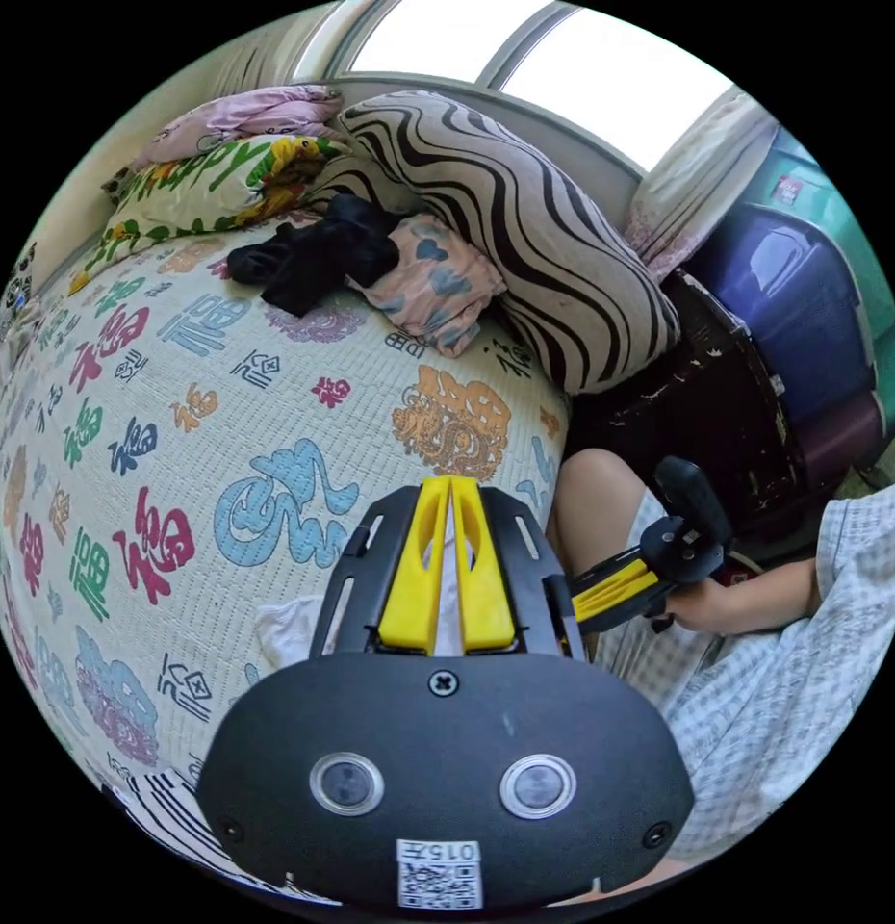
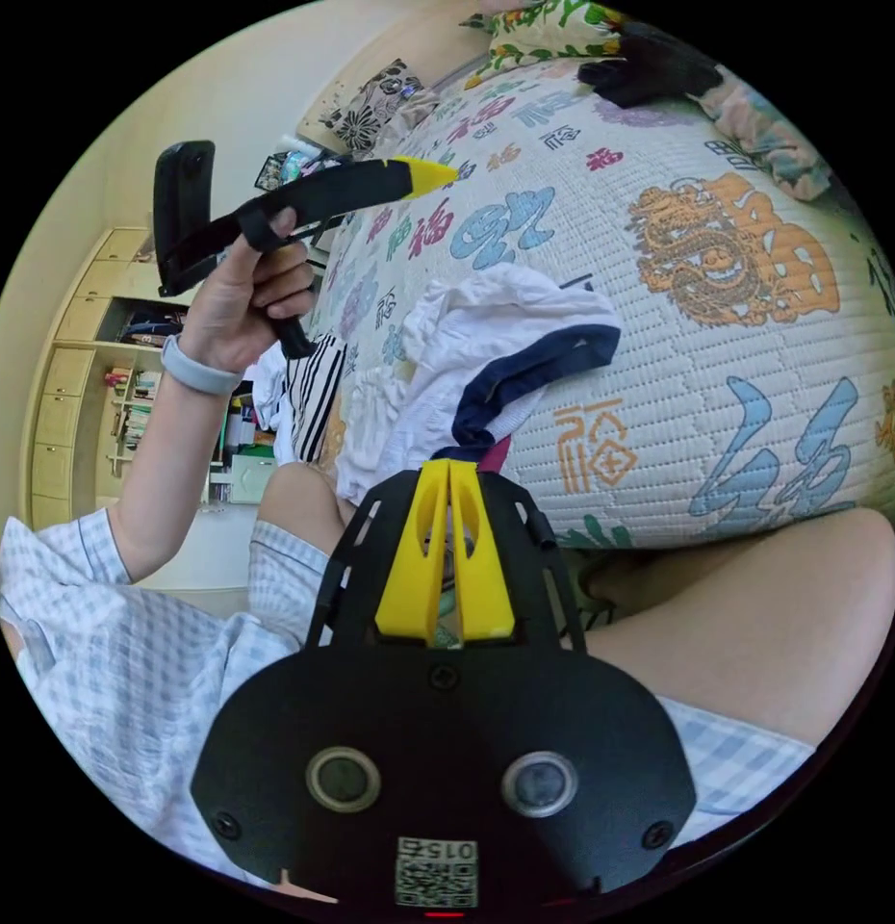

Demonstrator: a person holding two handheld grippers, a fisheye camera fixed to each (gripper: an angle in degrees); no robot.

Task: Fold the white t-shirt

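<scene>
The white t-shirt (image 2: pixel 438 385), with its dark blue neckband, lies bunched on the mat (image 2: pixel 755 337) just ahead of the right claw (image 2: pixel 450 469). That claw's yellow jaws are pressed together, tips touching the shirt's collar edge; whether they pinch cloth I cannot tell. In the left gripper view, the left claw (image 1: pixel 450 484) also has its jaws pressed together, a little white cloth (image 1: pixel 284 626) showing beside it on the mat. Seen from the right claw, the left claw is lifted above the shirt in the person's hand (image 2: pixel 255 289). Beyond the left claw's tips lie a black garment (image 1: pixel 313 255) and a striped pillow (image 1: pixel 524 221).
</scene>
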